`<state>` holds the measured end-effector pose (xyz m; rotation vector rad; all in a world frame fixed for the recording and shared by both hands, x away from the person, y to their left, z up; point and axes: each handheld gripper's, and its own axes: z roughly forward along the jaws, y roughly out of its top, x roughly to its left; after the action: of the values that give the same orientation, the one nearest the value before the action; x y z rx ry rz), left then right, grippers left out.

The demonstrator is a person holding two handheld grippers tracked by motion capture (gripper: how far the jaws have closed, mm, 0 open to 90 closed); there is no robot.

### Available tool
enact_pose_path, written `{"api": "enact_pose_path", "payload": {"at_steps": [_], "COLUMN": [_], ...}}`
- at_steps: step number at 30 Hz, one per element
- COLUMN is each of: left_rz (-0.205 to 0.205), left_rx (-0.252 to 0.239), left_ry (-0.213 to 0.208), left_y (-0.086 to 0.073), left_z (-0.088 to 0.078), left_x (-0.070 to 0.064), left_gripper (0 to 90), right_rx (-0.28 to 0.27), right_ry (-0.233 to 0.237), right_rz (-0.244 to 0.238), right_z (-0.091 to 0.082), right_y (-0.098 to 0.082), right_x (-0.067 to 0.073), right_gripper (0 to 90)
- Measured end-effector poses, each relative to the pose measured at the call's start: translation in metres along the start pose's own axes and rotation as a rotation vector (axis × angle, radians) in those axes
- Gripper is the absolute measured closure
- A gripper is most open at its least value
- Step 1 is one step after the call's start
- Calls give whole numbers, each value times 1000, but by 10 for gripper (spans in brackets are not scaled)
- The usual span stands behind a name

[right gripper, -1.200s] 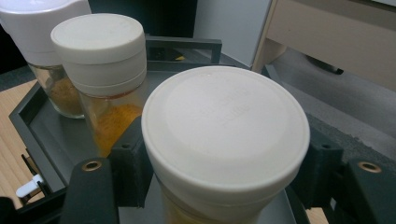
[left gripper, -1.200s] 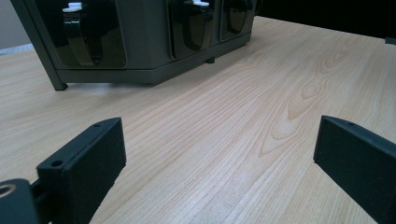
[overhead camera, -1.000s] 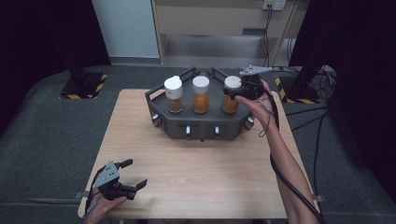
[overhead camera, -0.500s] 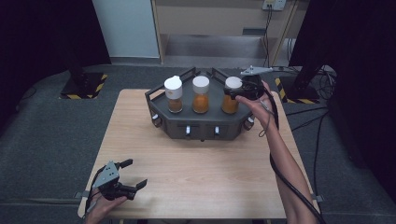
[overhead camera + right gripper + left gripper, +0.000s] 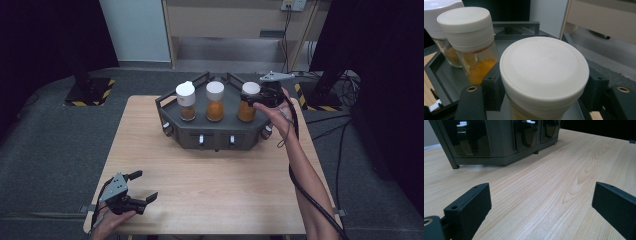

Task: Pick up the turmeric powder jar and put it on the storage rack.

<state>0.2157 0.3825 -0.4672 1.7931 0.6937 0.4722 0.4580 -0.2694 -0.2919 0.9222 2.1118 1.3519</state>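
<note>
A dark grey rack (image 5: 215,136) at the back of the wooden table (image 5: 225,180) holds three white-capped glass jars of orange powder. My right gripper (image 5: 254,100) reaches in from the right around the right jar (image 5: 248,104). In the right gripper view that jar's cap (image 5: 544,65) stands between the jaws of the right gripper (image 5: 544,87), which have just been opening; the pads sit close beside it and do not seem to press. The middle jar (image 5: 466,27) and the left jar (image 5: 439,10) stand behind. My left gripper (image 5: 144,185) rests open near the table's front left corner, nothing between its jaws (image 5: 541,202).
The rack's front face (image 5: 499,142) carries small knobs and dark windows. Bare wood lies between the rack and the left gripper. A cable trails from the right gripper along the forearm (image 5: 300,170). Dark floor, cabinets (image 5: 225,30) and black stands surround the table.
Both hands keep their places. The right gripper stays at the right jar, which stands in the rack as before; no other visible difference.
</note>
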Motion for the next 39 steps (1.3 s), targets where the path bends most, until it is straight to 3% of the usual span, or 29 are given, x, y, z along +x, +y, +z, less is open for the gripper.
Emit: {"api": "enact_pose_path", "payload": {"at_steps": [7, 13, 21, 29, 39], "left_rz": [1, 2, 4, 3, -4], "left_rx": [1, 2, -1, -1, -6], "left_ry": [0, 0, 0, 1, 6], "left_y": [0, 0, 0, 1, 0], "left_z": [0, 1, 0, 0, 0], "left_x": [0, -1, -1, -1, -1], "left_gripper": [12, 12, 12, 12, 10], "right_rx": [-51, -80, -120, -145, -158], "right_ry": [-27, -24, -42, -4, 51], "right_rz": [-15, -8, -63, -90, -176], "right_z": [-7, -14, -29, -48, -78], "right_y": [-3, 0, 11, 23, 27], "right_x": [2, 5, 15, 23, 45], "right_gripper": [110, 42, 36, 38, 48]}}
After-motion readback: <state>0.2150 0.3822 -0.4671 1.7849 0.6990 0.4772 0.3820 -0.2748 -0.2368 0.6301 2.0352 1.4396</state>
